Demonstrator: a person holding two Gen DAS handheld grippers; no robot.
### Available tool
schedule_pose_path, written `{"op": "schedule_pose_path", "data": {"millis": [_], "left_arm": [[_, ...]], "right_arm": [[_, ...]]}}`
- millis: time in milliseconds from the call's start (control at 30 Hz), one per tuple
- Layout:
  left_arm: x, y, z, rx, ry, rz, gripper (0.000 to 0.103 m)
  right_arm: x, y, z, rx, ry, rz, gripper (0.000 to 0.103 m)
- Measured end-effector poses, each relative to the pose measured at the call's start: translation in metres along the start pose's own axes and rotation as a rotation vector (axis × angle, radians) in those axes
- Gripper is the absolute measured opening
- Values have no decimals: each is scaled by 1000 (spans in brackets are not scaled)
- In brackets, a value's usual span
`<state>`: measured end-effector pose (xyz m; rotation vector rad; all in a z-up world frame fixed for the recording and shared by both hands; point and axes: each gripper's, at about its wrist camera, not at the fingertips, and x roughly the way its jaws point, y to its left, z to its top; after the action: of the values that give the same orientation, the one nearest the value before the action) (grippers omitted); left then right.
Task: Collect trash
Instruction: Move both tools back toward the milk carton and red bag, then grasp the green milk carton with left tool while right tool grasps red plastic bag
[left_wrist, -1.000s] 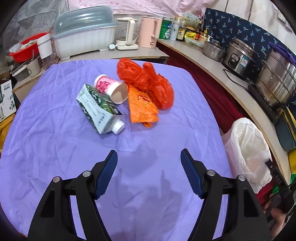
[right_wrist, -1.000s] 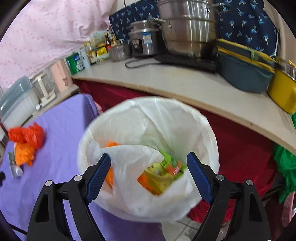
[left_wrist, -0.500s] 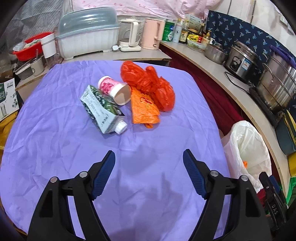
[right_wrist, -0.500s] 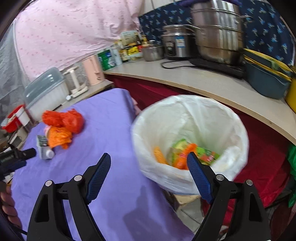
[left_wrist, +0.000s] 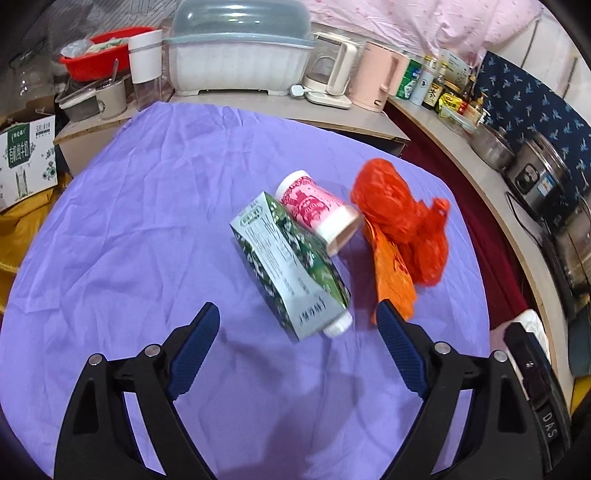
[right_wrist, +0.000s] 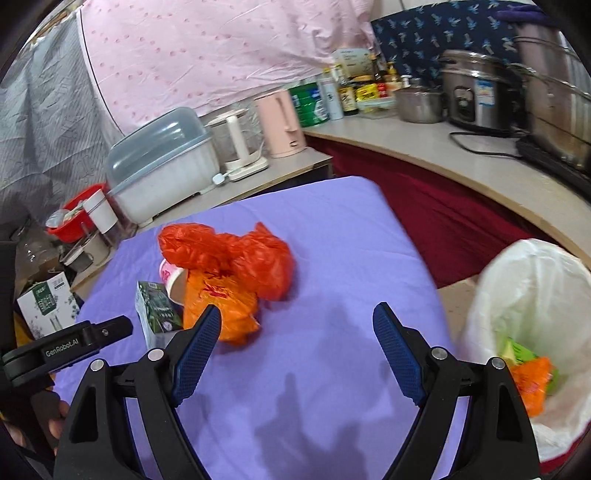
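On the purple tablecloth lie a green-and-white carton, a pink paper cup on its side, a red plastic bag and an orange wrapper. My left gripper is open and empty, just short of the carton. My right gripper is open and empty above the cloth, with the orange wrapper, red bag and carton ahead to its left. The white-lined trash bin stands to its right and holds wrappers.
A counter with cookers, bottles and a pink kettle curves along the right. A dish-rack box, a red basin and a cardboard box stand behind and left of the table.
My right gripper has swung left, from over the trash bin to over the table. My left gripper has moved forward, closer to the carton. Both stay open.
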<state>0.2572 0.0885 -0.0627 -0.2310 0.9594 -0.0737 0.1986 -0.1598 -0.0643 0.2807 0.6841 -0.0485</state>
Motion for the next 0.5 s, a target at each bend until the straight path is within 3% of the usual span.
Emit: {"op": "schedule_pose_path", "data": {"millis": [233,500], "left_arm": [[41,3,23,-46,54,-7,88],[81,4,28,-50,109,-19,87]], "right_arm": [[68,23,17,-17,65,46,81],[117,30,28,-45,98,55,81]]}}
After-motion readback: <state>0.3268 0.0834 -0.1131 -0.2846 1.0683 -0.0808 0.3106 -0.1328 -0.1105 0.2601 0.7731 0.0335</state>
